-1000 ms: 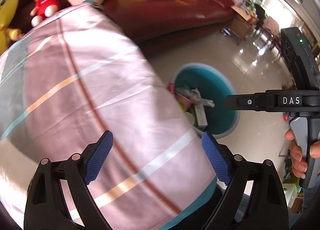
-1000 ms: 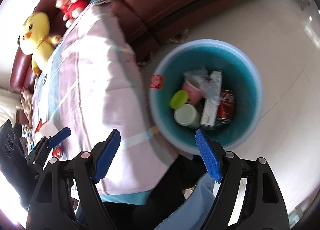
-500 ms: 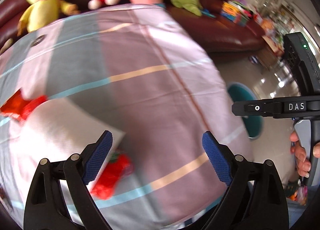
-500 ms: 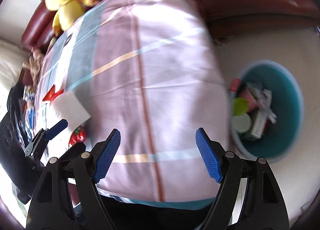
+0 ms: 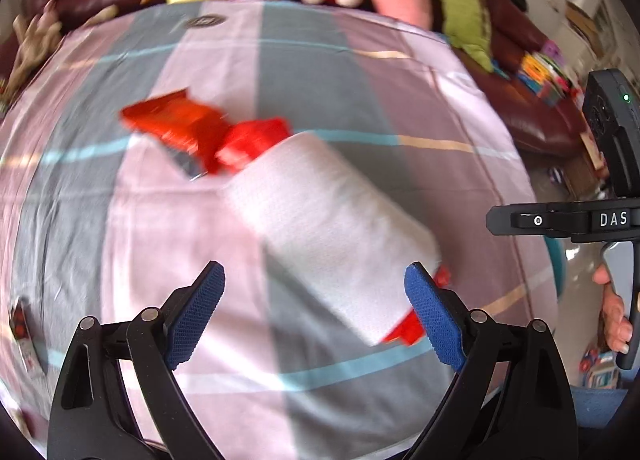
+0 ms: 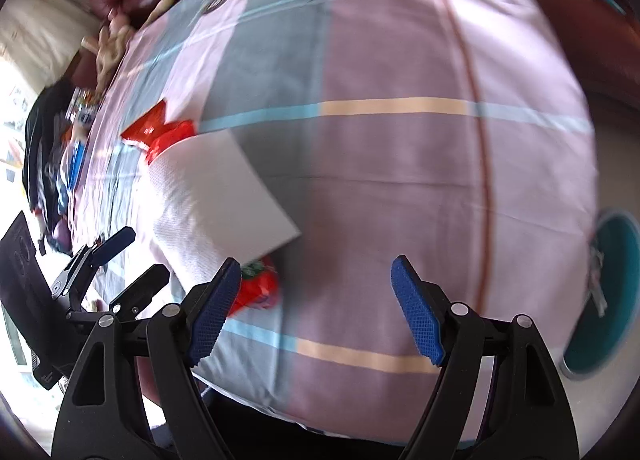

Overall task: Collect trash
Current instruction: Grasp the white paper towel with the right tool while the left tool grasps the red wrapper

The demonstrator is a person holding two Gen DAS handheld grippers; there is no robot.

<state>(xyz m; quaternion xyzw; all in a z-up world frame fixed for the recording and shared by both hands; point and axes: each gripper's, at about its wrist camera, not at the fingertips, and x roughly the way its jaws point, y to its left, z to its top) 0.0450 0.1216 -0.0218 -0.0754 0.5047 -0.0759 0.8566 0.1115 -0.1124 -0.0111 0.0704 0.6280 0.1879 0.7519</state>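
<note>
My tabletop was covered by a striped cloth (image 5: pixel 328 71) in pink and grey bands, crossed by thin blue and cream lines. On it lay a white paper towel (image 5: pixel 332 227), spread flat. A red wrapper (image 5: pixel 180 127) lay at its far end, touching it, with a second red piece (image 5: pixel 252 141) just beside that and partly under the towel. Another red packet (image 6: pixel 256 288) stuck out from under the towel's near edge. A small dark round mark (image 5: pixel 204 21) sat near the cloth's far edge.
</note>
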